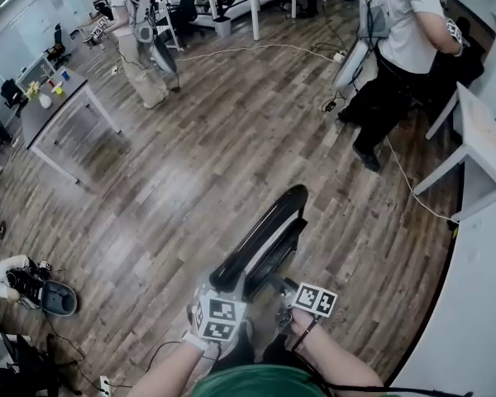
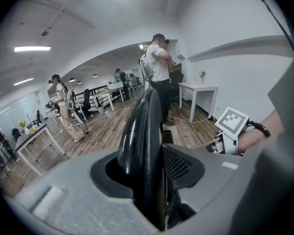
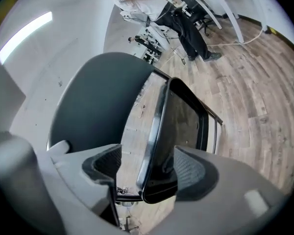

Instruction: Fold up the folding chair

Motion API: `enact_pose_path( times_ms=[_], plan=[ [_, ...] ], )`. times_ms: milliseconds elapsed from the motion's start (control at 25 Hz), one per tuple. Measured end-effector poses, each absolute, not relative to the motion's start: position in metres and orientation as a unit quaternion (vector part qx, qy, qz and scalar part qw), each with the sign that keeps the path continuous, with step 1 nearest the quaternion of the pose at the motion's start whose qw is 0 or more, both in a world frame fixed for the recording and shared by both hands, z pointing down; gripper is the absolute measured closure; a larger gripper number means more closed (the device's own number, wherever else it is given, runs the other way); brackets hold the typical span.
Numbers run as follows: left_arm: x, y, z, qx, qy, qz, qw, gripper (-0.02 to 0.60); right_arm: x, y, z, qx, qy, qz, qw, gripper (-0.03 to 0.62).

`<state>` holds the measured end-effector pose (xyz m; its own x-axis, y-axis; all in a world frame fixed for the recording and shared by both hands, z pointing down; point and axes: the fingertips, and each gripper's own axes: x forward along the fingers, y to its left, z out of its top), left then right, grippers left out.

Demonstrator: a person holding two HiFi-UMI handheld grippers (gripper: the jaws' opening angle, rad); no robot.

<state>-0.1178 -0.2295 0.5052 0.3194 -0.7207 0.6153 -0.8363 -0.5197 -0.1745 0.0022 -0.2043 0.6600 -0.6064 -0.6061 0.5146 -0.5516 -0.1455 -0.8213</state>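
Note:
The black folding chair (image 1: pixel 263 236) stands right in front of me on the wood floor, partly closed, its backrest and seat close together. My left gripper (image 1: pixel 221 298) is at the near end of the curved backrest; in the left gripper view the backrest edge (image 2: pixel 139 126) fills the space between the jaws and both pads of the left gripper (image 2: pixel 148 166) bear on it. My right gripper (image 1: pixel 286 298) is at the seat's near side. In the right gripper view the seat panel (image 3: pixel 183 124) lies between the jaws of the right gripper (image 3: pixel 147 169), with a gap at the left pad. The backrest (image 3: pixel 95 99) rises to the left.
A person (image 1: pixel 397 48) stands at a white table (image 1: pixel 479 151) at the right, and another person (image 1: pixel 132 40) at the back left beside a grey table (image 1: pixel 54 110). A white cable (image 1: pixel 401 172) runs over the floor. Bags and shoes (image 1: pixel 45 296) lie at the left.

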Motion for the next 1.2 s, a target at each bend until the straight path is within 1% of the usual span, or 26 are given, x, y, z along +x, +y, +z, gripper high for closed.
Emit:
enact_pose_path(
  times_ms=[40, 120, 160, 360, 560, 720, 1000, 1200],
  plan=[
    [-0.118, -0.23, 0.505, 0.808, -0.482, 0.328, 0.089, 0.399, 0.008, -0.206, 0.648, -0.443, 0.665, -0.601, 0.021, 0.283],
    [-0.119, -0.229, 0.505, 0.809, -0.481, 0.327, 0.091, 0.403, 0.019, -0.207, 0.622, -0.442, 0.692, -0.571, 0.019, 0.444],
    [-0.119, -0.227, 0.505, 0.809, -0.48, 0.326, 0.093, 0.405, 0.025, -0.207, 0.608, -0.443, 0.704, -0.555, 0.019, 0.488],
    [-0.117, -0.22, 0.503, 0.817, -0.47, 0.318, 0.098, 0.418, 0.053, -0.2, 0.539, -0.46, 0.762, -0.456, -0.014, 0.547],
    [-0.113, -0.22, 0.501, 0.826, -0.461, 0.311, 0.093, 0.428, 0.064, -0.192, 0.467, -0.495, 0.811, -0.299, -0.089, 0.553],
    [-0.113, -0.217, 0.503, 0.827, -0.46, 0.31, 0.094, 0.43, 0.055, -0.177, 0.42, -0.5, 0.842, -0.167, -0.116, 0.557],
    [-0.11, -0.212, 0.5, 0.839, -0.442, 0.299, 0.105, 0.44, 0.042, -0.159, 0.344, -0.508, 0.855, -0.015, -0.101, 0.557],
    [-0.107, -0.215, 0.499, 0.846, -0.435, 0.292, 0.101, 0.443, 0.034, -0.159, 0.29, -0.53, 0.845, 0.046, -0.042, 0.557]
  ],
)
